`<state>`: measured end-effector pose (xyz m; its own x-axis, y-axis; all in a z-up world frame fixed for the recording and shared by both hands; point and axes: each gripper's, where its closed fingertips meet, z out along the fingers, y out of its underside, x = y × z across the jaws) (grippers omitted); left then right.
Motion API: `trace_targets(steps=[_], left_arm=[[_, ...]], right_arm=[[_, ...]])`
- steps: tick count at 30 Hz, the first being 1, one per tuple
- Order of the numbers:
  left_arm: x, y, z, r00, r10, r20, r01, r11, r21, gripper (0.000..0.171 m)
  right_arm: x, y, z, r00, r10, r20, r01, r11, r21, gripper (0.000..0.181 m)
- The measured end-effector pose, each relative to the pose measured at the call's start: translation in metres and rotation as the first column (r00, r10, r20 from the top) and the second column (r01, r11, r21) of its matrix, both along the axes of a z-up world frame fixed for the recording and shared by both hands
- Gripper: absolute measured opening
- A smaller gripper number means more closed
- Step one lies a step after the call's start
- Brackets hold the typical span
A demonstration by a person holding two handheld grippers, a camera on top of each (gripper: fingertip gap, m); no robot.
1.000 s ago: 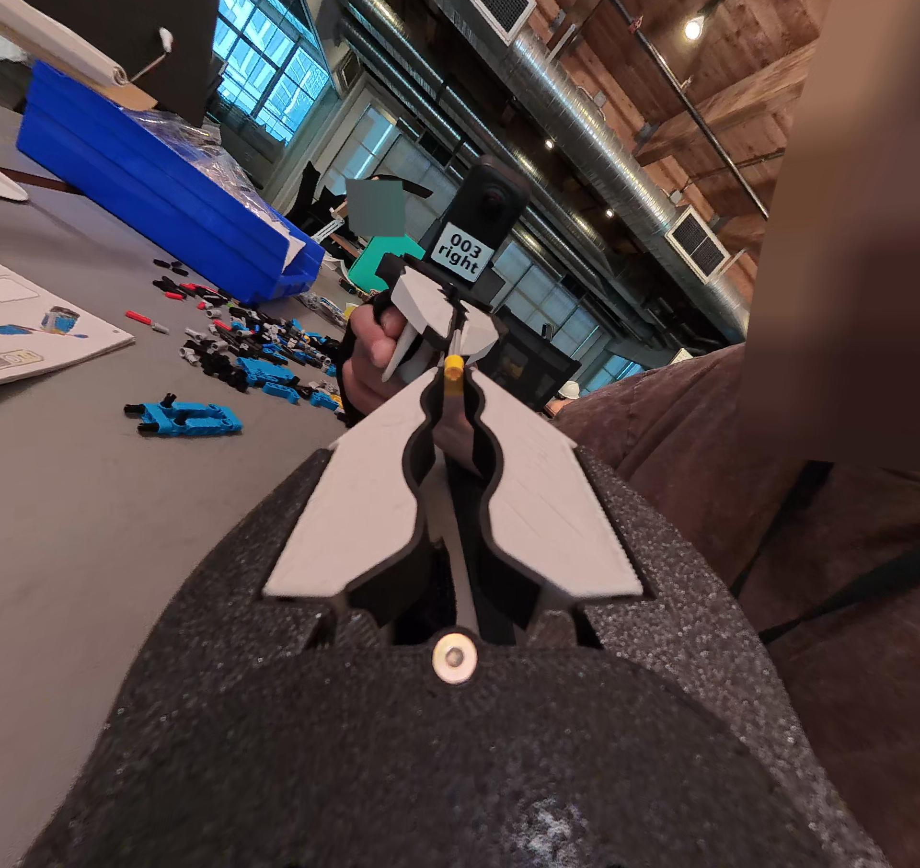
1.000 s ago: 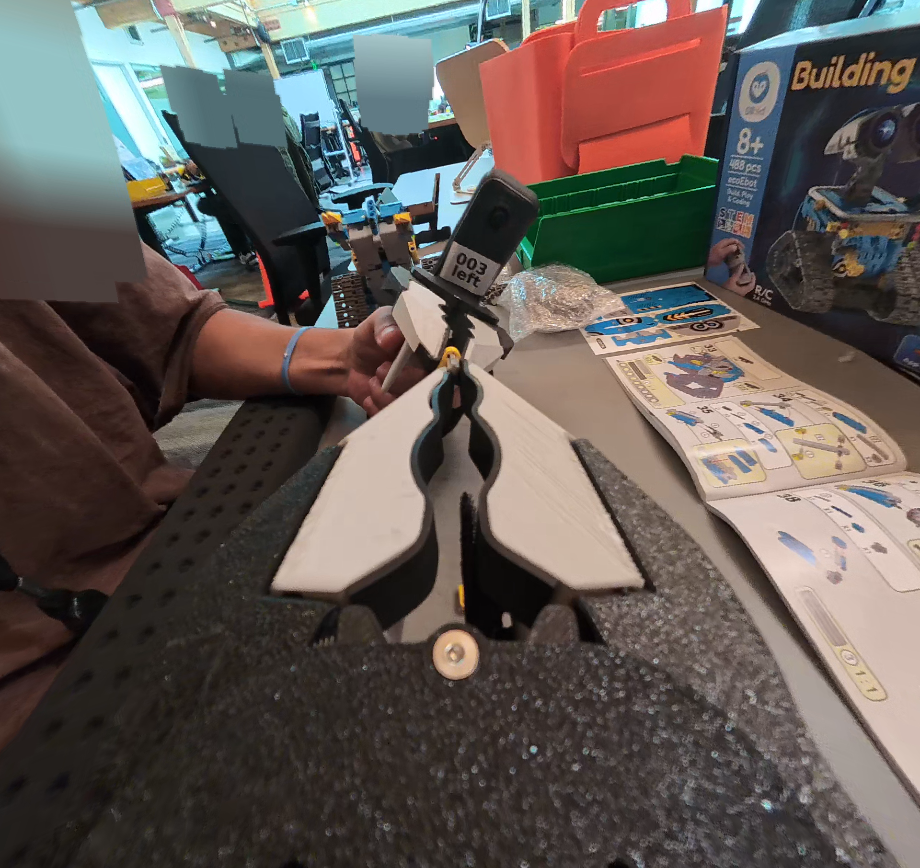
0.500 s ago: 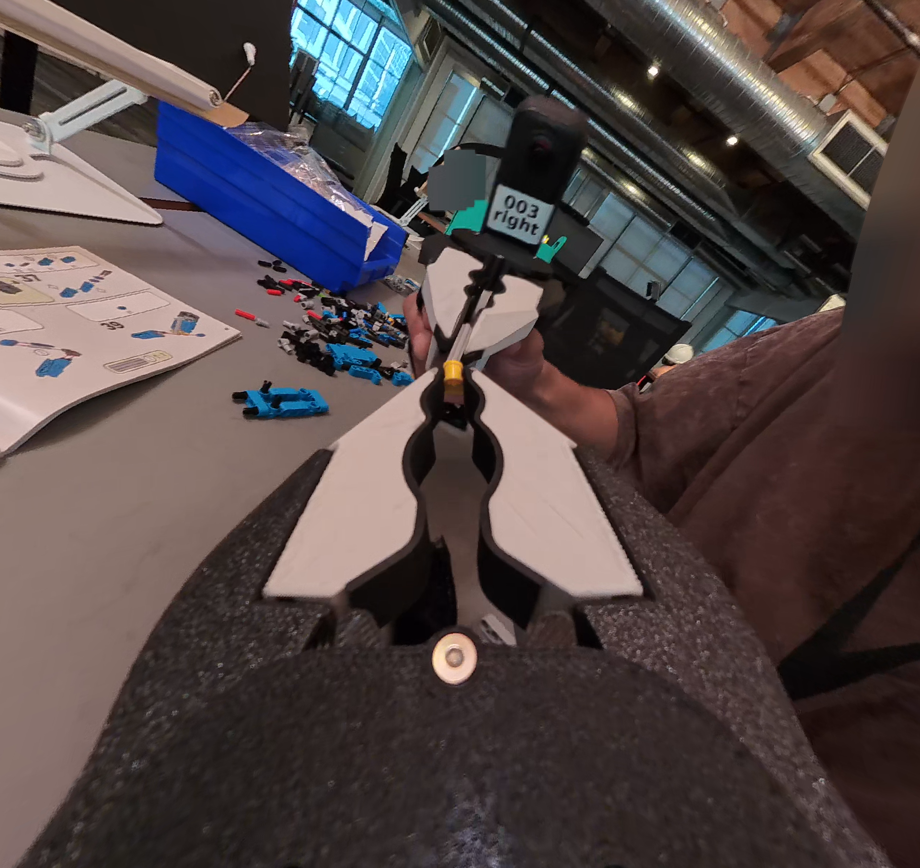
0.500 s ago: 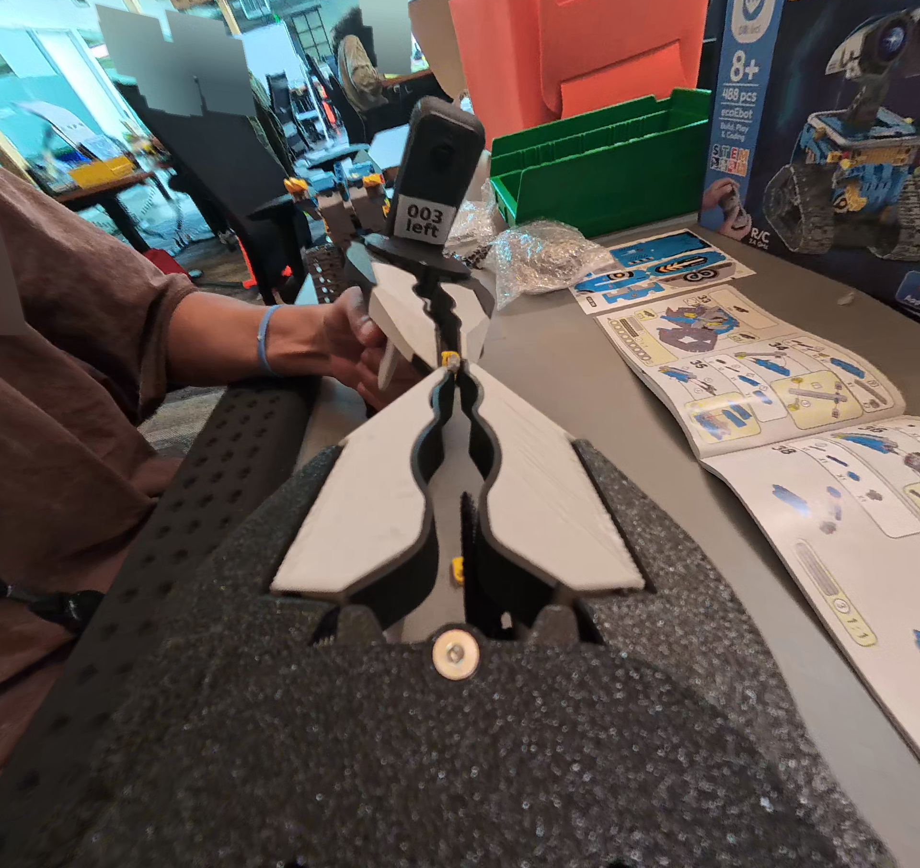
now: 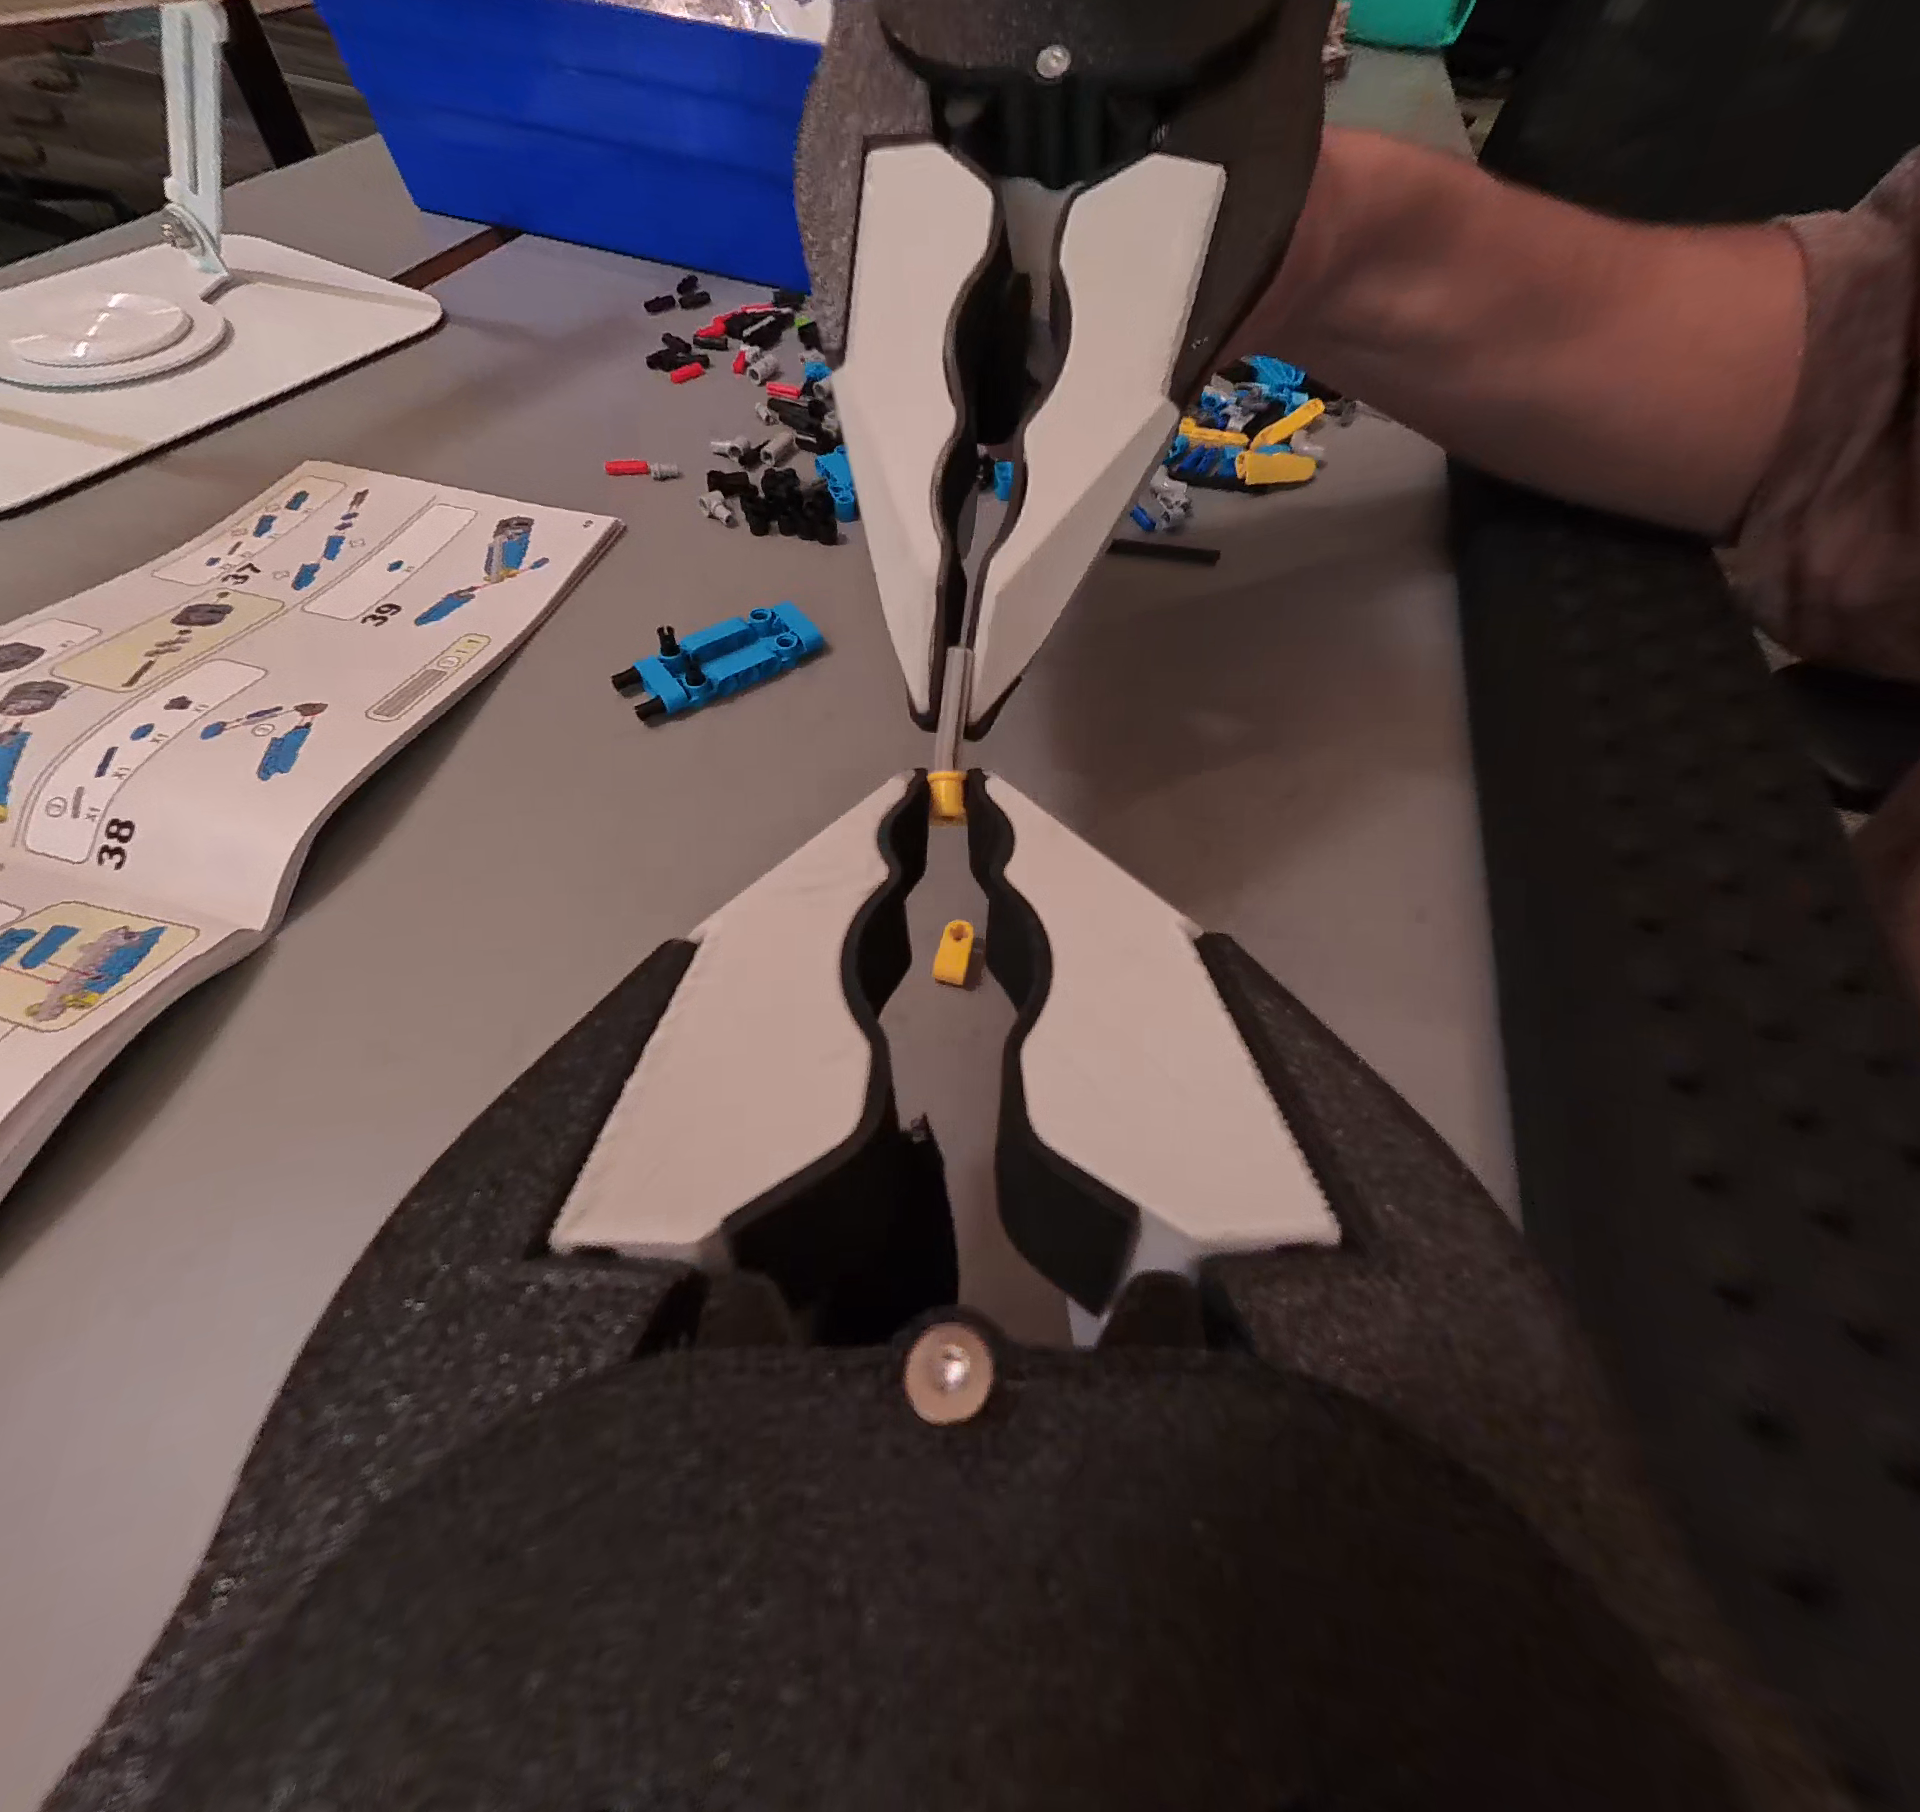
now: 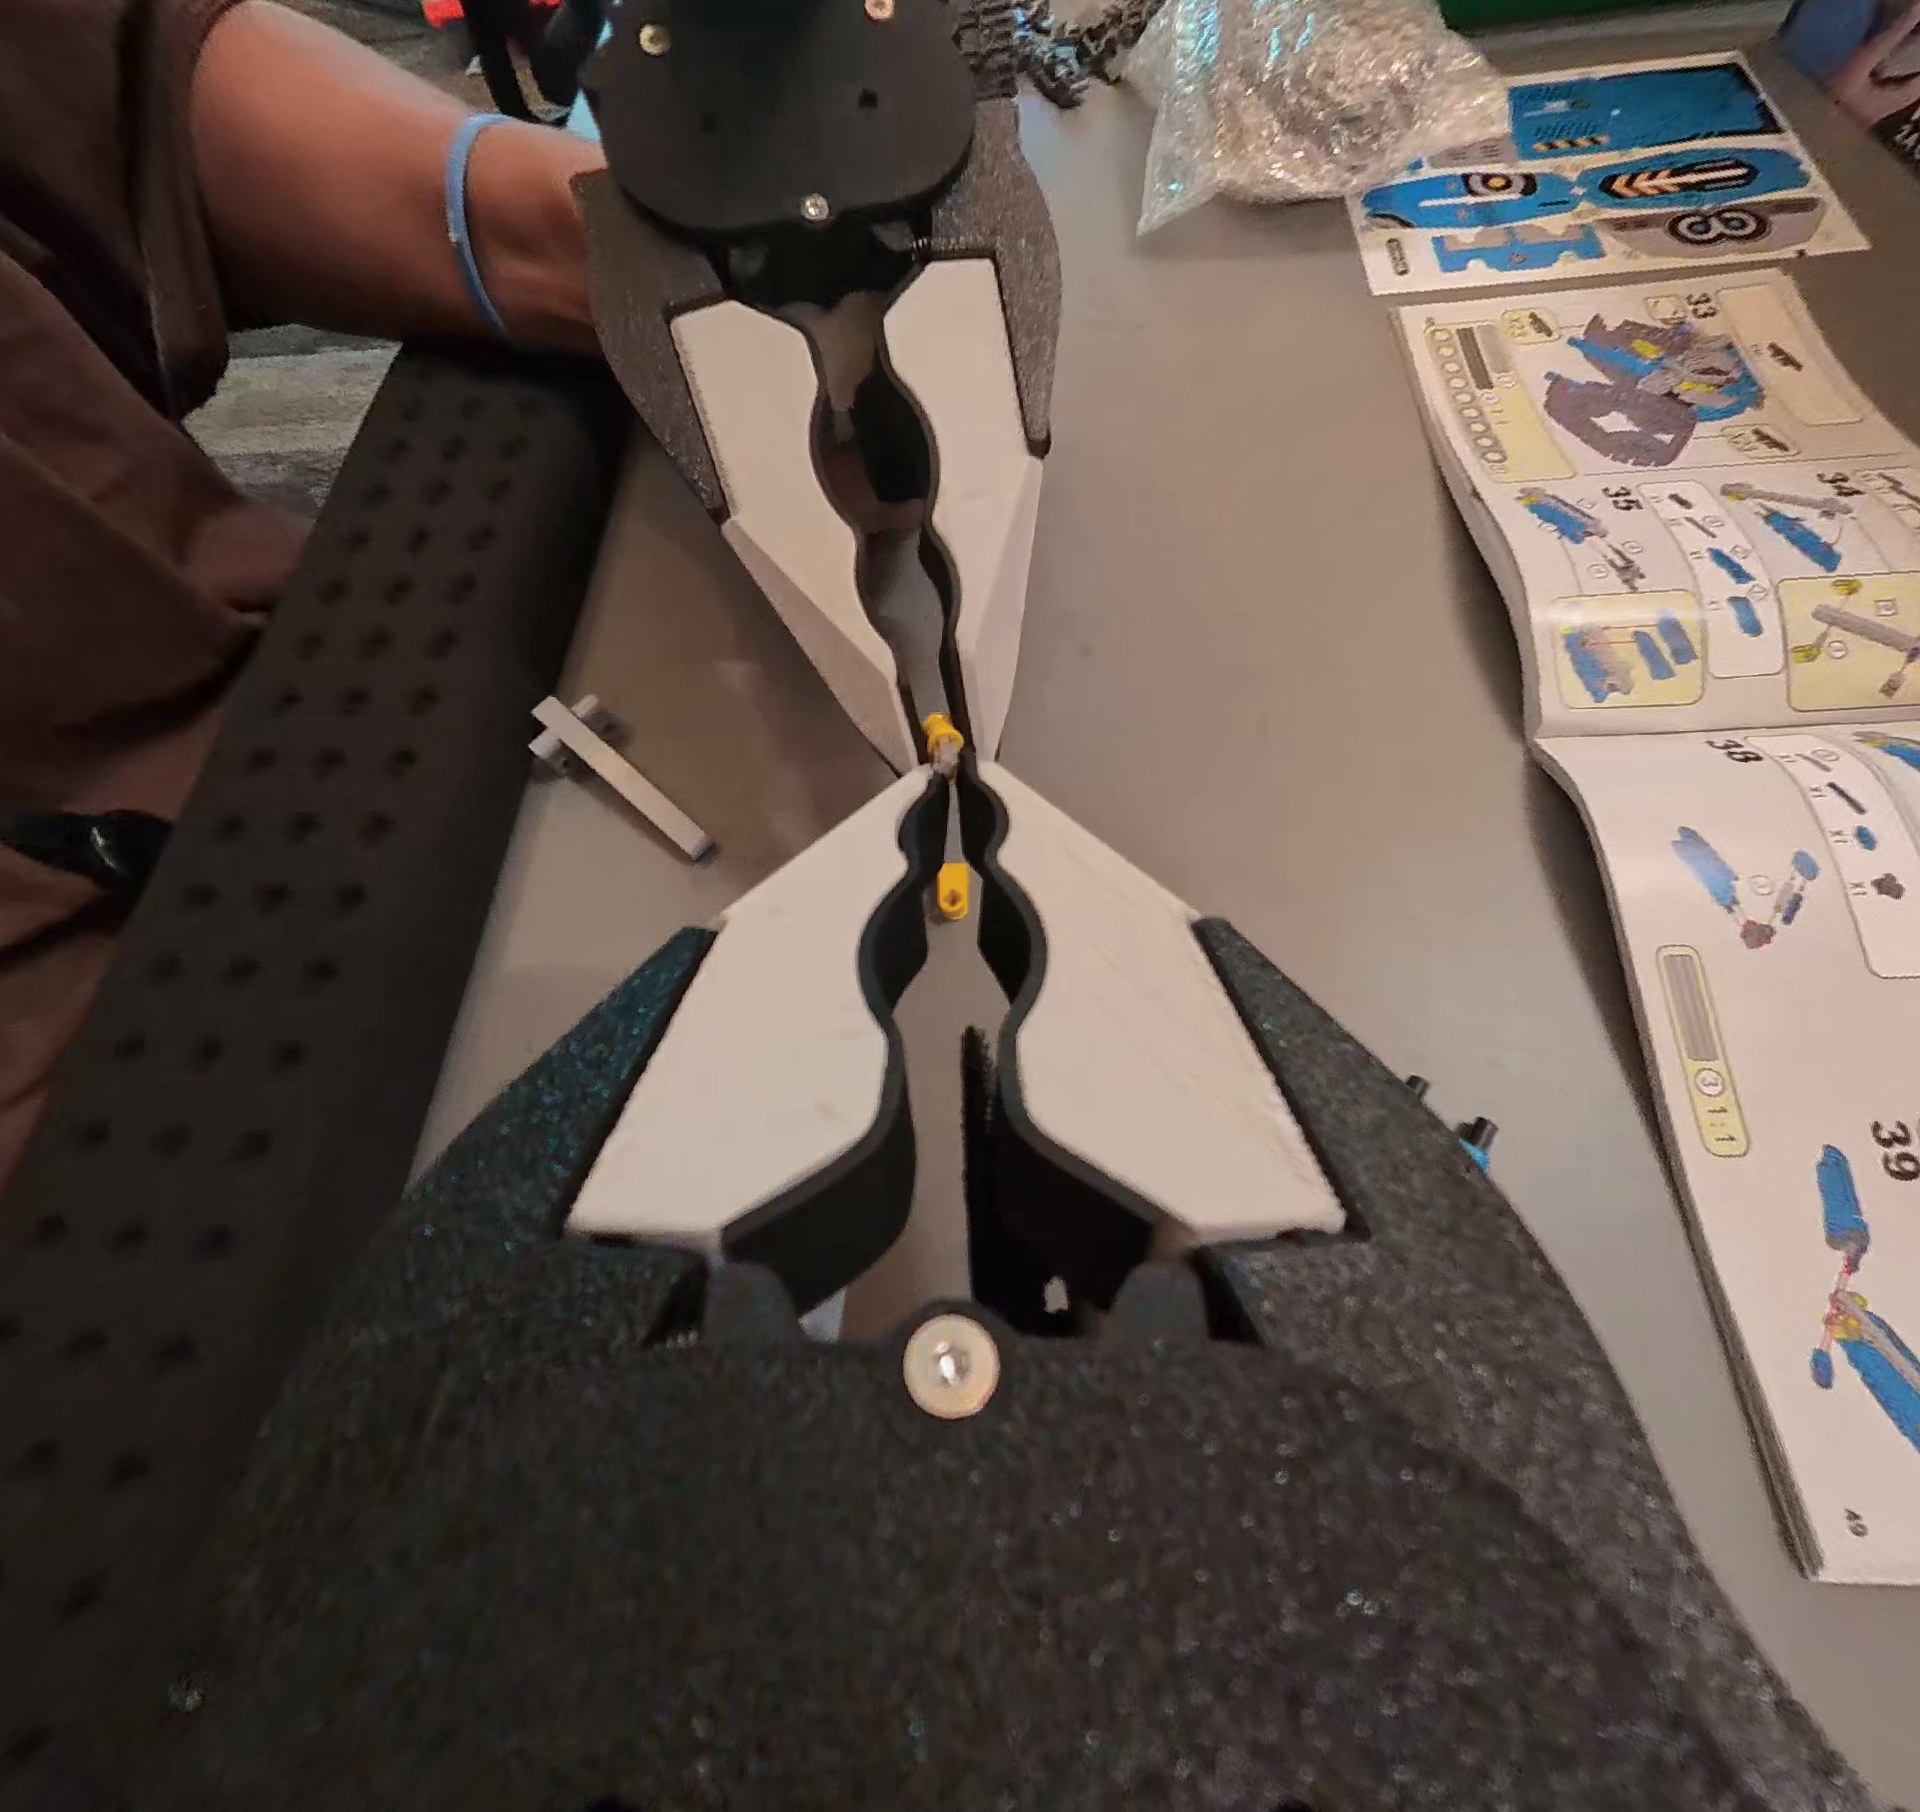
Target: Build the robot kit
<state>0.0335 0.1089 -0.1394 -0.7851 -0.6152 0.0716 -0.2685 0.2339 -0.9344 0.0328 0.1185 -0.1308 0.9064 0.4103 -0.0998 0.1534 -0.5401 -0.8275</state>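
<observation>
right now the two grippers meet tip to tip above the grey table point(image 5: 1195, 744). the left gripper point(image 5: 943, 788) is clenched on a small yellow piece point(image 5: 943, 794), pinched at the very ends of its fingers. the right gripper point(image 6: 948, 775) is clenched on a thin grey rod point(image 5: 951, 702), whose end pokes out and meets that yellow piece. a second yellow piece point(image 5: 954, 954) lies loose on the table under the left gripper's fingers. off to the side sit a blue plate point(image 5: 722, 656), a scatter of small parts point(image 5: 769, 443), a blue bin point(image 5: 592, 100) and an open booklet point(image 5: 260, 682); in the right wrist view a crumpled plastic bag point(image 6: 1299, 69) and a grey bar point(image 6: 623, 780) lie on the table.

both grips look shallow, i'd judge, so a slight tilt between rod and yellow piece could twist one free and drop it among the loose bits.
</observation>
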Motion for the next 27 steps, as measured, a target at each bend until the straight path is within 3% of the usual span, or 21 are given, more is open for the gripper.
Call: trace_targets(steps=[4,11,14,19,21,24,27], left_arm=[[-0.004,-0.005,0.009,0.999,-0.026,0.019,0.026,0.999,-0.040,0.005],[-0.001,-0.002,0.009,1.000,-0.015,0.014,0.016,0.999,-0.052,0.006],[0.000,-0.002,0.008,1.000,-0.013,0.000,0.013,0.998,-0.058,0.006],[0.010,0.011,0.014,0.996,0.045,-0.075,-0.057,0.984,-0.171,0.006],[0.016,0.017,0.023,0.988,0.052,-0.148,-0.095,0.949,-0.302,0.006],[0.018,0.020,0.036,0.961,-0.028,-0.274,-0.123,0.848,-0.516,0.006],[0.017,0.021,0.043,0.933,-0.117,-0.341,-0.141,0.752,-0.643,0.006]], right_arm=[[-0.008,-0.001,0.003,0.993,0.033,-0.116,-0.032,0.999,0.005,0.001],[-0.003,0.002,0.005,0.992,0.010,-0.128,-0.006,0.999,0.035,0.002],[0.000,0.002,0.004,0.997,0.005,-0.076,0.000,0.998,0.057,0.006],[0.013,0.005,0.009,0.991,-0.059,0.118,0.043,0.990,0.133,0.033],[0.015,0.011,0.019,0.967,-0.108,0.231,0.056,0.974,0.219,0.040],[0.012,0.026,0.038,0.901,-0.243,0.359,0.096,0.920,0.381,0.045],[0.014,0.036,0.031,0.832,-0.312,0.458,0.121,0.909,0.399,0.043]])
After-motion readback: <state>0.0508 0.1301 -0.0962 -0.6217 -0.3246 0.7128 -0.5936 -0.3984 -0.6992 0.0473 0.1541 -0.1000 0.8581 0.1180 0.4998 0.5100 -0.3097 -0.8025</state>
